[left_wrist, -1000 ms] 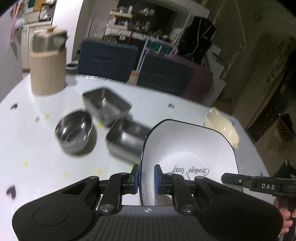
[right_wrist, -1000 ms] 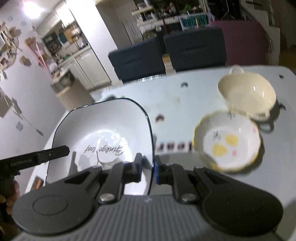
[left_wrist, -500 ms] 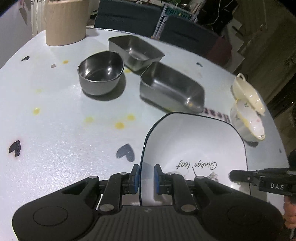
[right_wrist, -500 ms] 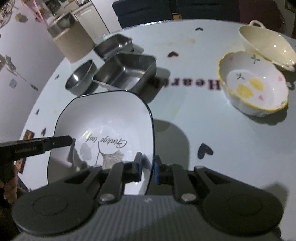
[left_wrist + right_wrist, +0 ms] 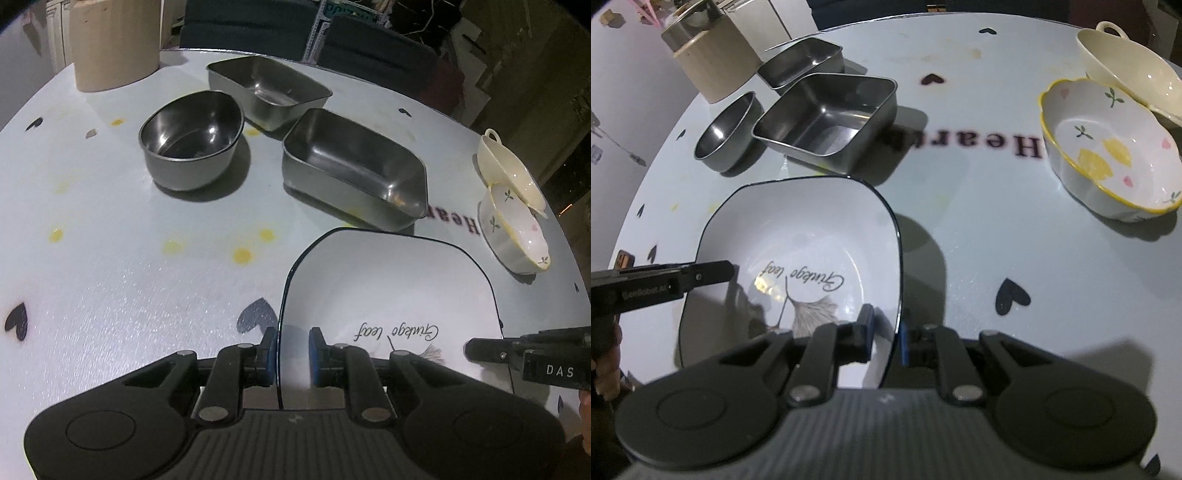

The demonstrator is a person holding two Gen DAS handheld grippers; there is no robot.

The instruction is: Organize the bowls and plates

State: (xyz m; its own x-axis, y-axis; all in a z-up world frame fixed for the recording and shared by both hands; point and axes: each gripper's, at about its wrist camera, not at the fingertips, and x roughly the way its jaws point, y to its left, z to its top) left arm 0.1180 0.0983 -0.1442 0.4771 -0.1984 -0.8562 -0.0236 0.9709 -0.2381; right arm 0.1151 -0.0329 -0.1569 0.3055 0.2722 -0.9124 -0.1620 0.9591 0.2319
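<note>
2 claws, left claw (image 5: 291, 356) and right claw (image 5: 884, 338), each nipping opposite rims of square plate (image 5: 812, 240), roughly level.

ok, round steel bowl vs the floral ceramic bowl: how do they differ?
The round steel bowl is plain dark metal with a smooth rim; the floral ceramic bowl is white, painted, with a scalloped yellow rim. The steel one sits by the steel trays, the ceramic one opposite. Both upright, empty.

bare table (image 5: 110, 288) left, steel pan (image 5: 354, 166) just beyond, bowls (image 5: 1108, 155) right
</note>
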